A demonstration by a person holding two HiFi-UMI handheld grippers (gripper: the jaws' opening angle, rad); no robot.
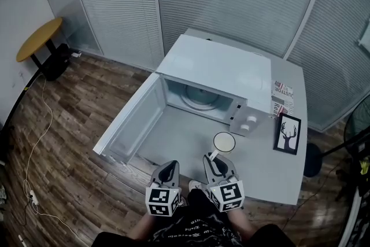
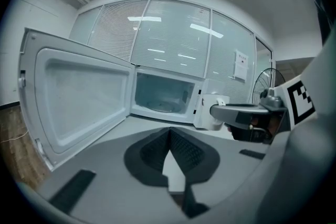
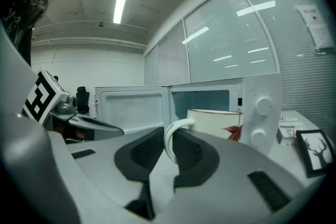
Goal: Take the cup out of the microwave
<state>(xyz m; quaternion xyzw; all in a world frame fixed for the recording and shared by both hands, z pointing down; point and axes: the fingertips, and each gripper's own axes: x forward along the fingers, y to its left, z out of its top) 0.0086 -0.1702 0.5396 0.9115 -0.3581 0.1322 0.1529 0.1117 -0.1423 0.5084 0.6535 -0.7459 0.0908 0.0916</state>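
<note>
The right gripper is pinching the handle of the cup; its two dark pads sit on both sides of the white loop, and the cup body stands out in front of the gripper. The left gripper has its pads pressed together at the tips, with nothing between them, and it hangs beside the right one, near the desk edge.

In the head view the cup is already outside the microwave, in front of the control panel and over the desk. I cannot tell if its bottom touches the desk or is a little above it. The door stands wide open to the left and the turntable inside is bare. A framed picture lies to the right of the cup, near it.

The cup looks like ceramic, so I judge it stiff, rather heavy for its size, smooth and breakable. The handle is a good place to hold, but the hold is off-centre, so the body may swing or tilt down around the pads. A firm hold and a soft landing on the desk seem wise
</note>
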